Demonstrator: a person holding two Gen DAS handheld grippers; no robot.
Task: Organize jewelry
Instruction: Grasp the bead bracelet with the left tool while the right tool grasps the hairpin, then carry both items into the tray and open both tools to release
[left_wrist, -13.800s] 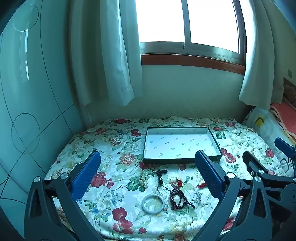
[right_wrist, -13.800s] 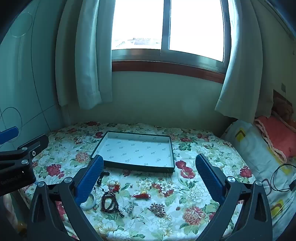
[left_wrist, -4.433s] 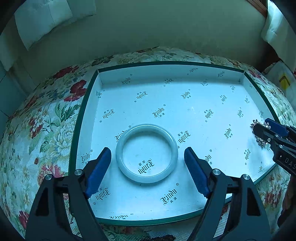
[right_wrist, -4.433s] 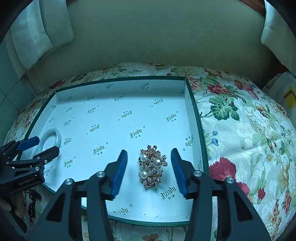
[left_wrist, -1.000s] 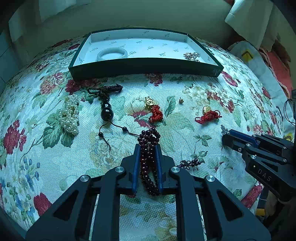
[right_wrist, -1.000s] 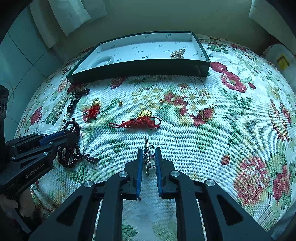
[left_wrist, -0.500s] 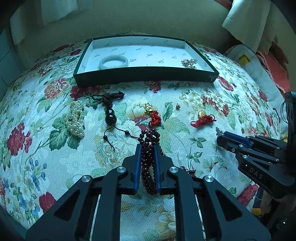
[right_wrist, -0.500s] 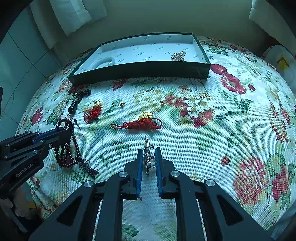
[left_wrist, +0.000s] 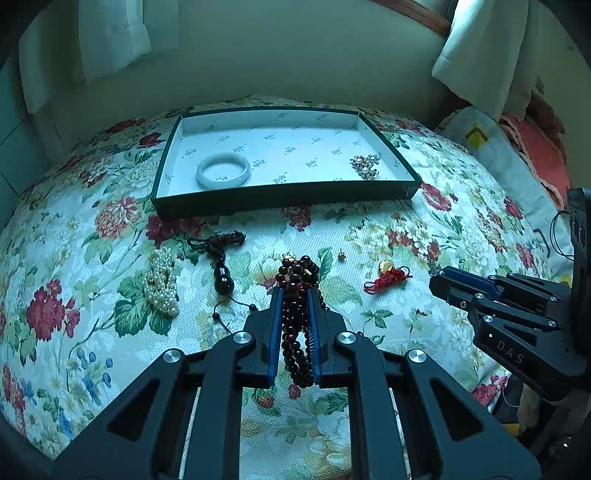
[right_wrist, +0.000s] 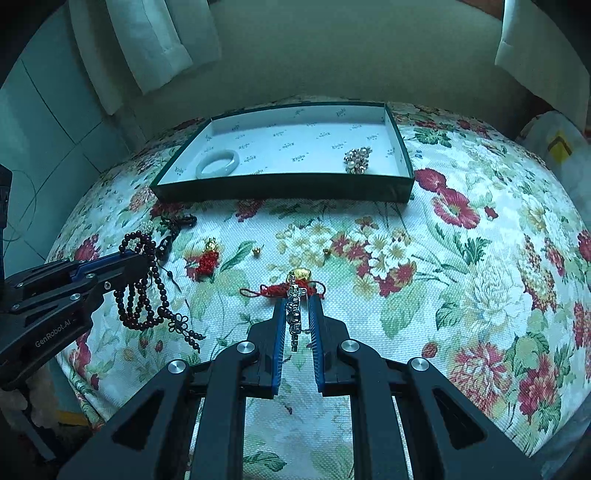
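Clearly both grippers tilt steeply down over the floral bedspread (left_wrist: 92, 332), side by side, each clamped on a piece of jewelry. The left gripper (left_wrist: 294, 291) has its blue pads pressed tight on a dark red bead strand (left_wrist: 295, 332); the right wrist view shows the strand (right_wrist: 140, 295) hanging off the cloth in loops, a knotted tassel trailing below. The right gripper (right_wrist: 296, 299) is pinched almost closed on a thin silver chain piece (right_wrist: 294, 314), which dangles between the pads, its lower end free.

Beyond them lies the green tray (left_wrist: 280, 192), holding a pale bangle (left_wrist: 223, 170) at its left and a pearl brooch (left_wrist: 365, 166) at its right. On the bedspread in front of the tray rest a pearl strand (left_wrist: 162, 282), a black cord pendant (left_wrist: 221, 275) and a red knot charm (left_wrist: 388, 277) with a gold piece.

Much of the bead strand's upper part covers another small charm in the left view, shown only as a gold speck. From the left view the silver chain is barely a glint at the right gripper's tip (left_wrist: 434, 271). Two tiny gold items (right_wrist: 256, 252) are too small to identify, and the hands themselves are out of frame
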